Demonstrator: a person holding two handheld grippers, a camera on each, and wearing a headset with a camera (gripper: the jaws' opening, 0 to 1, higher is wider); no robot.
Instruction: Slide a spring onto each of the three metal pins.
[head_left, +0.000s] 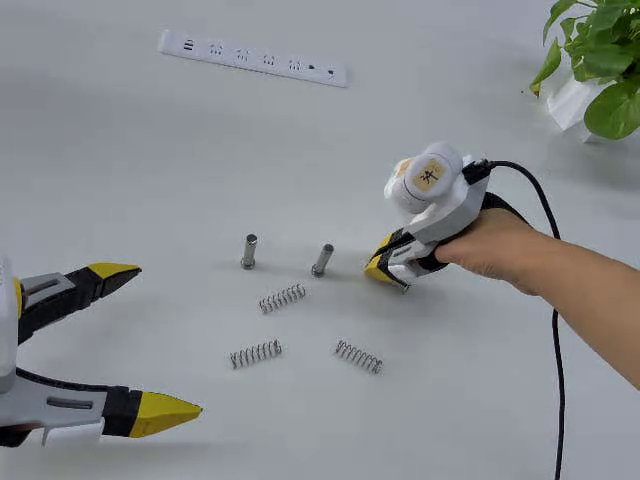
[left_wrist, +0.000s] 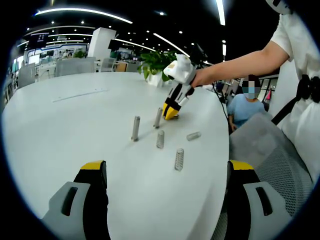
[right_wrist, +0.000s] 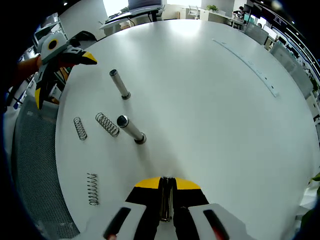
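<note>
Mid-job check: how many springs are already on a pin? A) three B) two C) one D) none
D: the spring by the pins, the left spring and the right spring lie loose on the table; the left pin and right pin stand bare.
</note>
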